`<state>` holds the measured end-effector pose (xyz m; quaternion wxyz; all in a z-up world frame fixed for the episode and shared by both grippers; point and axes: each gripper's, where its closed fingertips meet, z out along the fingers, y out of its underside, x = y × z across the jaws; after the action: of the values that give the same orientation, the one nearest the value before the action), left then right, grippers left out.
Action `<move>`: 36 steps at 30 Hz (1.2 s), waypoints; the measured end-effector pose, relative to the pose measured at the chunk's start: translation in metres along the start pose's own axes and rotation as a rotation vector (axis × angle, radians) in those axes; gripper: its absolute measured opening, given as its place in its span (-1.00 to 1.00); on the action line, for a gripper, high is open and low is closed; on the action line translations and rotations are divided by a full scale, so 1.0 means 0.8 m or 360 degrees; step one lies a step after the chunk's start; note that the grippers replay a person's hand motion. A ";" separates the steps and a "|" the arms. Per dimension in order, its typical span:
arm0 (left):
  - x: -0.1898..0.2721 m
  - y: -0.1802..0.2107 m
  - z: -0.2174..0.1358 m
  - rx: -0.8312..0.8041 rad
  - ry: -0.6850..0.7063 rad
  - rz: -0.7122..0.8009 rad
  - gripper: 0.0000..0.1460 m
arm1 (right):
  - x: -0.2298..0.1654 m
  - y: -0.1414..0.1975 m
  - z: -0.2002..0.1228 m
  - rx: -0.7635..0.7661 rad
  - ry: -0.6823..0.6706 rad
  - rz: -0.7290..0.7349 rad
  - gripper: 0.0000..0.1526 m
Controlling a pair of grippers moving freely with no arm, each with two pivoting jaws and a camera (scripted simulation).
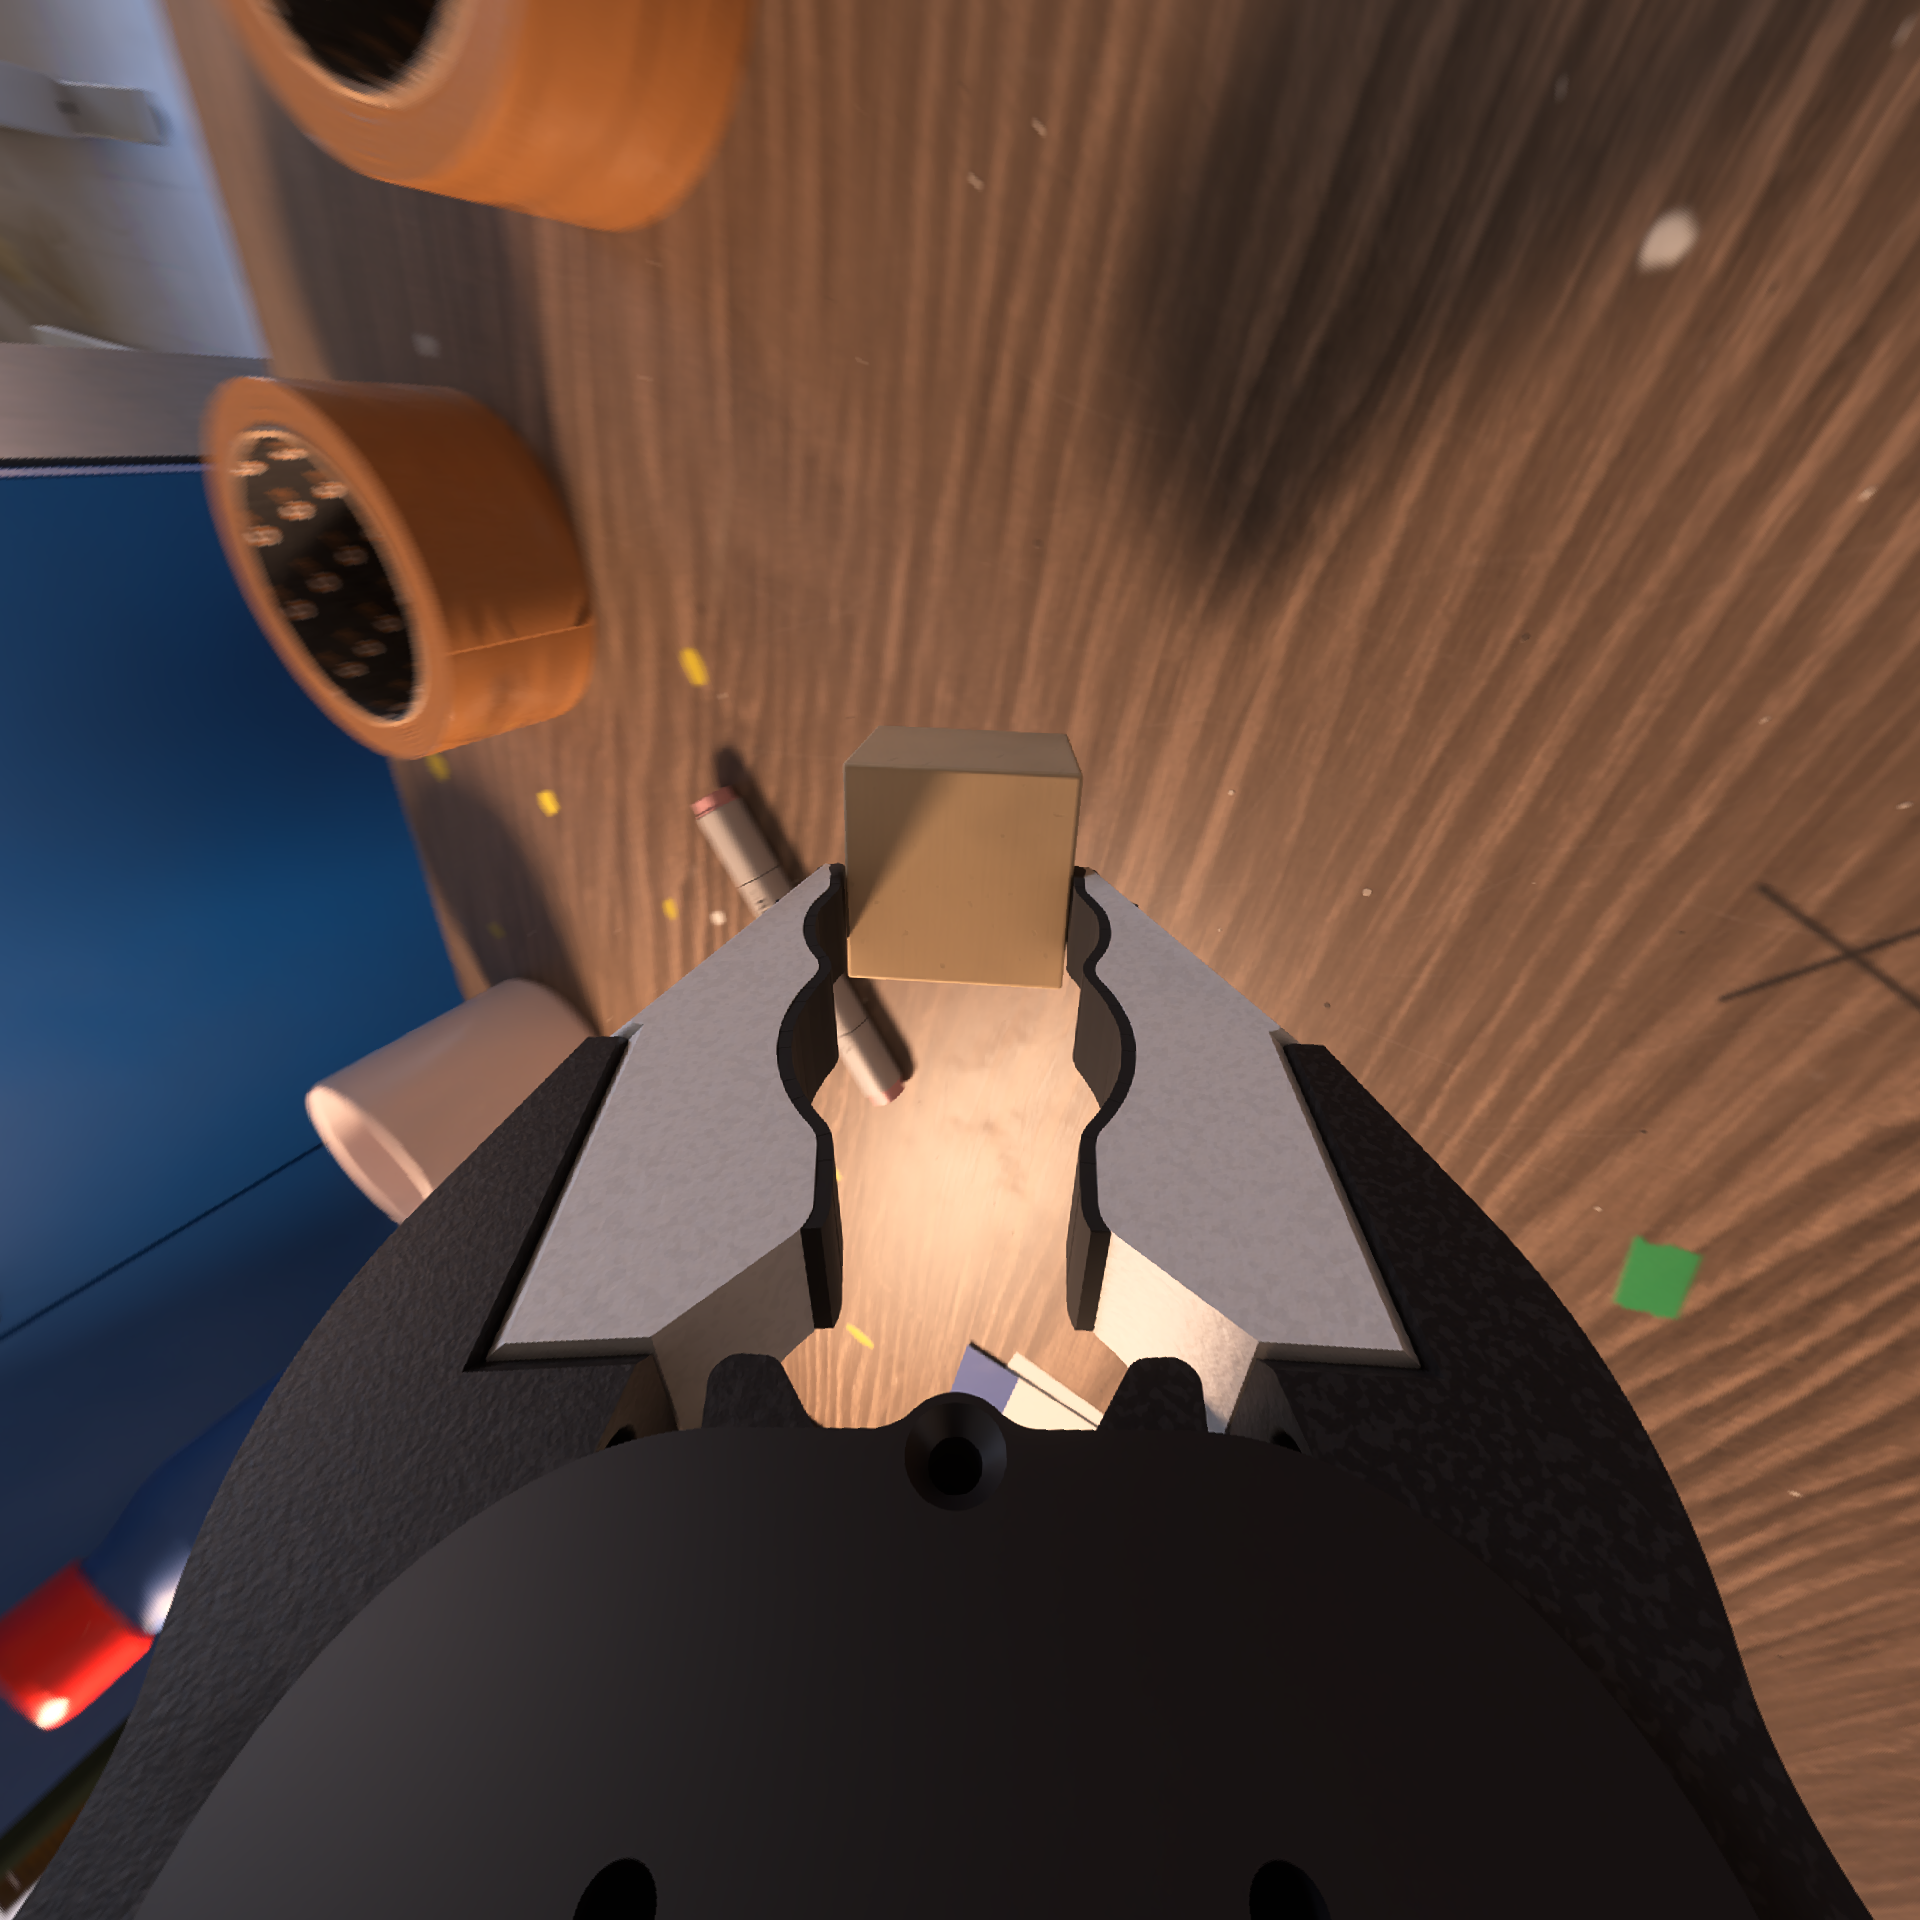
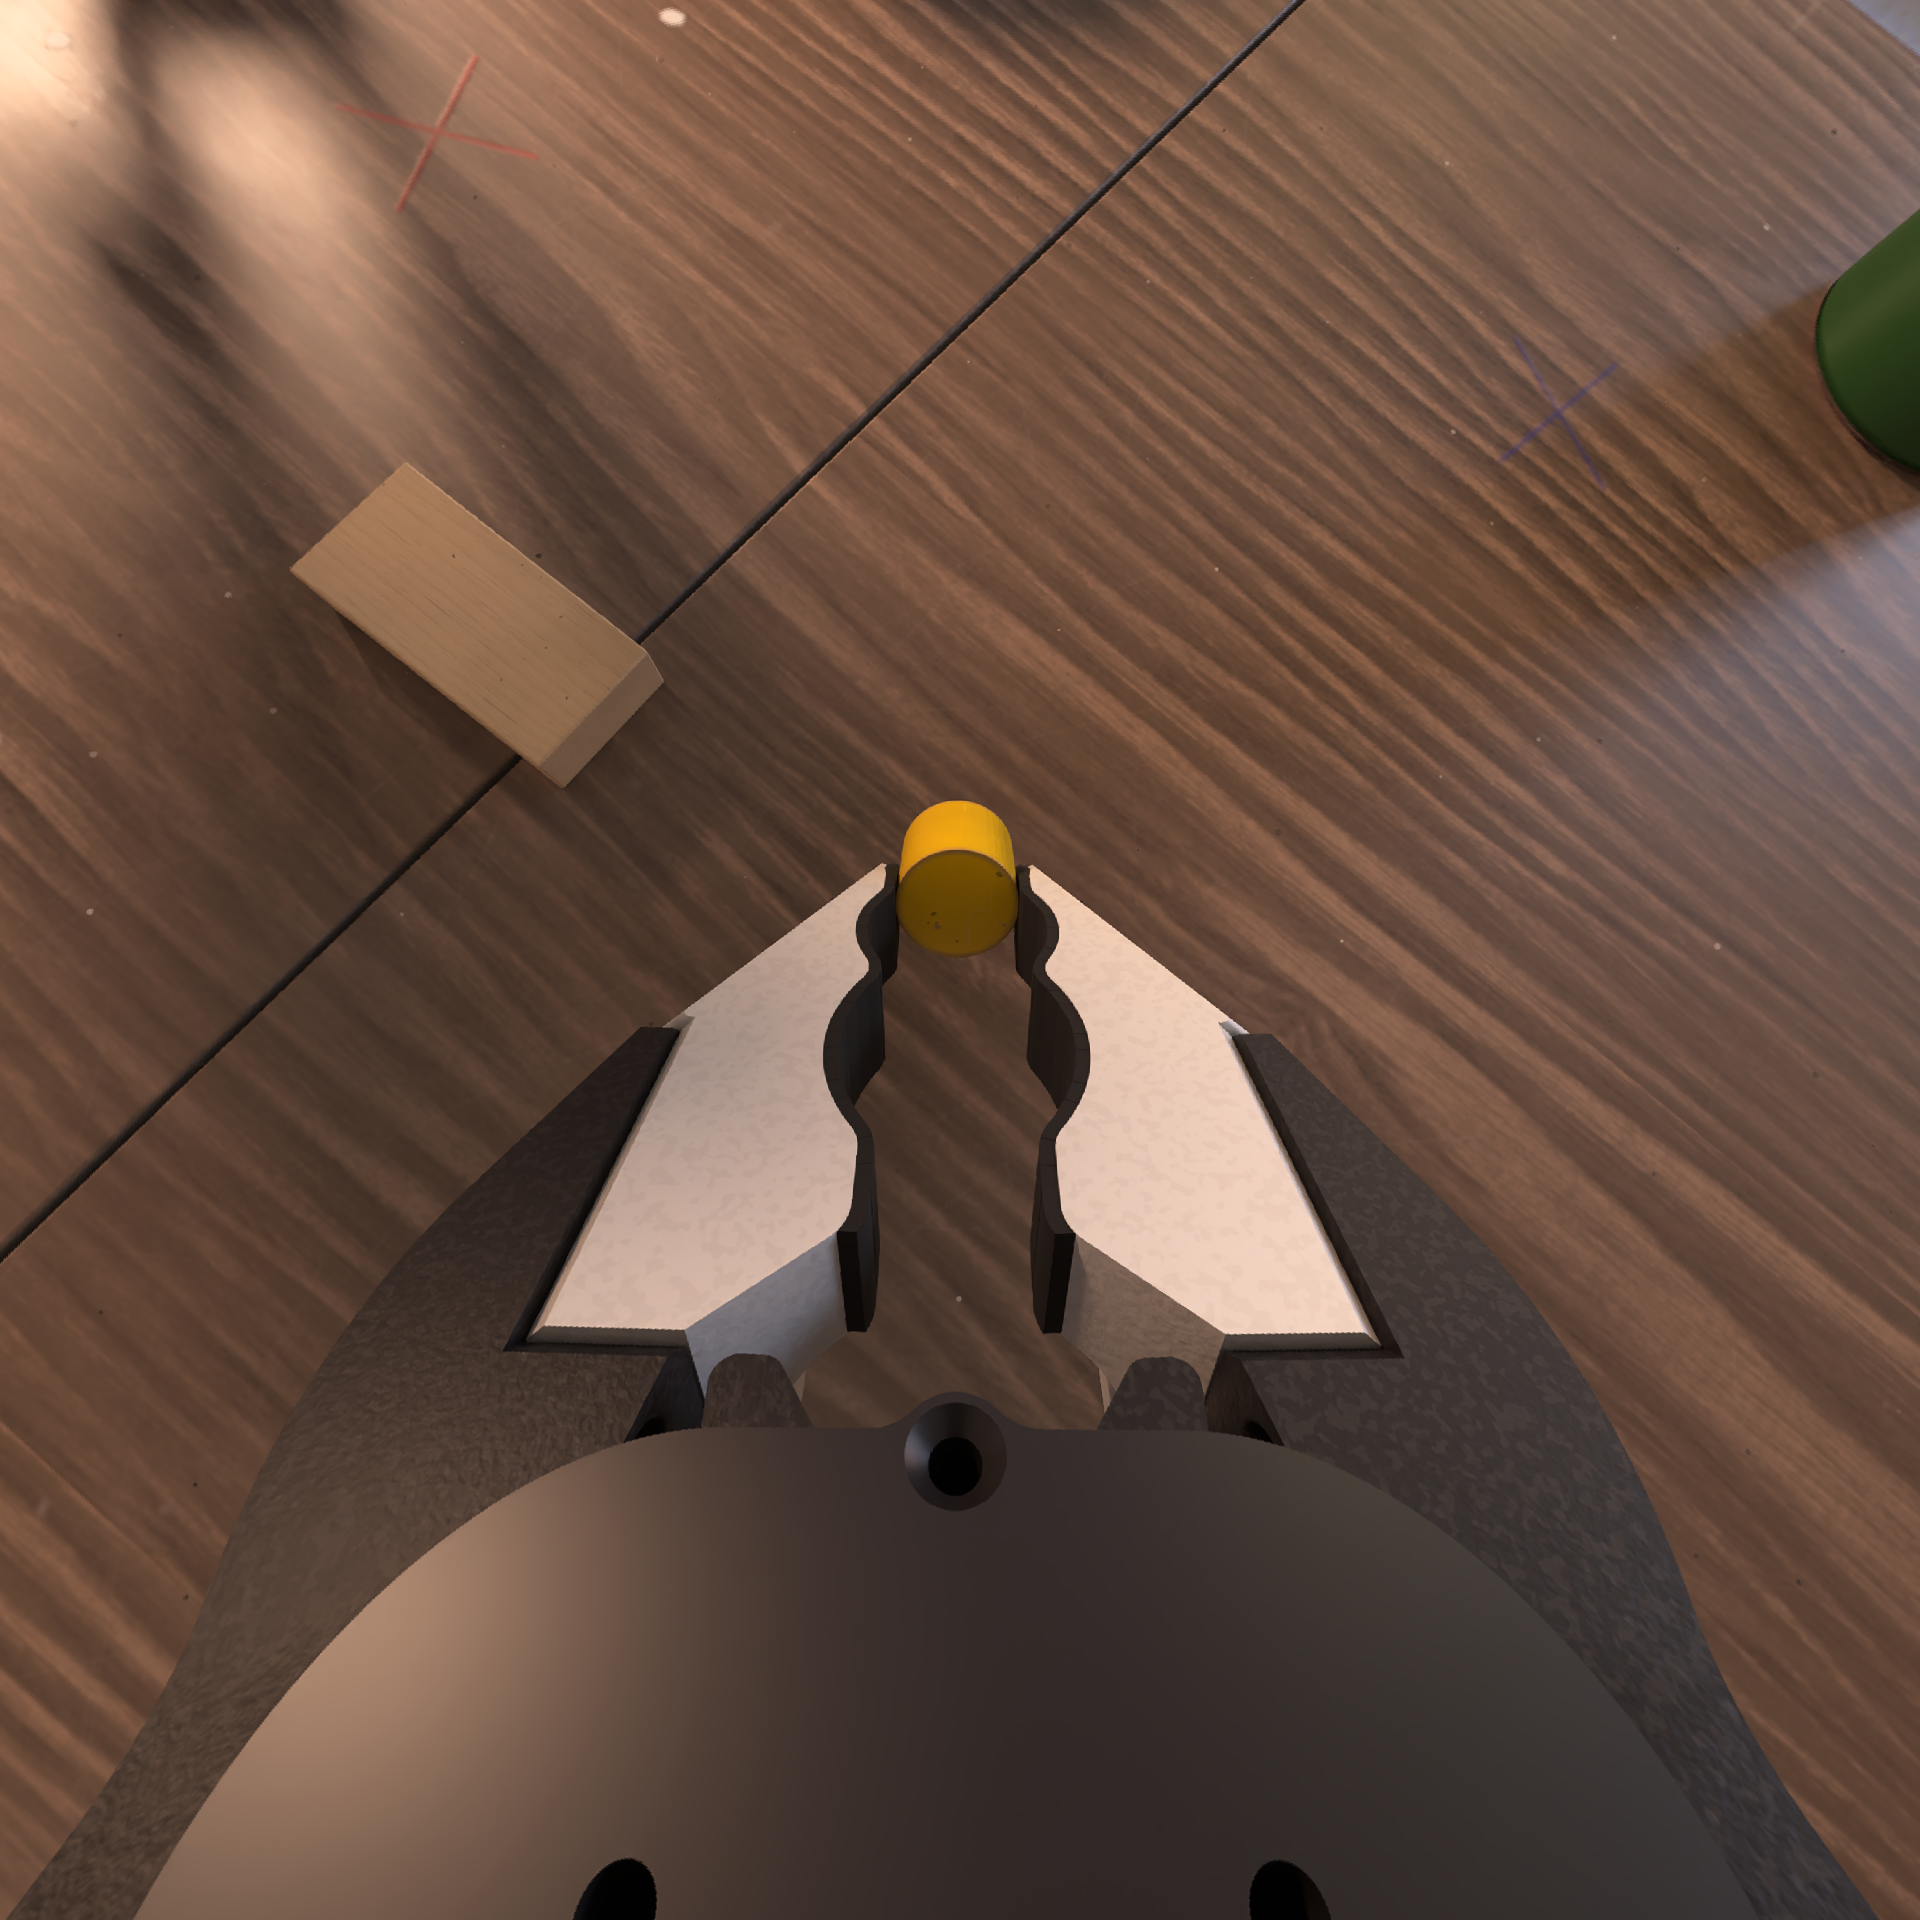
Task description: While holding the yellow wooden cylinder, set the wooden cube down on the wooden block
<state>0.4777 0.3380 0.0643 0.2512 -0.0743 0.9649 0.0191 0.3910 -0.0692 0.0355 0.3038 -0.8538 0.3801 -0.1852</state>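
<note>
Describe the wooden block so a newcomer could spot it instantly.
In the right wrist view, follow the dark seam across the table. The block lies flat beside it, left of the cylinder: pale, long and rectangular.

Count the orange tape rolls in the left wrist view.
2. One tape roll lies at the top left, cut off by the frame; the other lies below it, near the table's edge. More may be out of frame.
</note>
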 end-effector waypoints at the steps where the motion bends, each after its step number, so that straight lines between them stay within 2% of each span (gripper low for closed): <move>1: -0.006 -0.003 -0.014 0.0017 -0.0044 -0.0031 -0.42 | 0.000 0.000 0.000 0.0000 -0.0001 0.0001 -0.72; 4: -0.012 -0.033 -0.069 0.0154 -0.0133 -0.0139 -0.42 | 0.000 0.000 0.000 0.0000 -0.0002 0.0004 -0.72; 8: 0.016 -0.112 -0.132 0.0271 -0.0125 -0.0116 -0.42 | 0.000 -0.001 0.001 0.0006 -0.0003 0.0009 -0.72; 14: 0.101 -0.253 -0.177 0.0566 0.0125 0.0046 -0.42 | 0.001 -0.001 0.000 0.0008 0.0004 0.0006 -0.72; 18: 0.140 -0.315 -0.165 0.0608 0.0194 0.0122 -0.42 | 0.001 -0.001 0.001 0.0013 0.0003 0.0005 -0.72; 22: 0.159 -0.340 -0.127 0.0530 0.0239 0.0146 -0.42 | 0.002 0.000 0.000 0.0018 0.0003 0.0002 -0.72; 32: 0.181 -0.335 -0.066 0.0299 0.0416 0.0125 -0.42 | 0.001 -0.003 0.000 0.0027 0.0014 -0.0027 -0.72; 36: 0.180 -0.334 -0.061 0.0288 0.0454 0.0109 -0.42 | 0.001 -0.004 0.001 0.0018 0.0017 -0.0024 -0.72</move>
<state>0.3706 0.0510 0.0371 0.1167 -0.0203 0.9905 -0.0702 0.3932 -0.0679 0.0369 0.3053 -0.8537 0.3744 -0.1943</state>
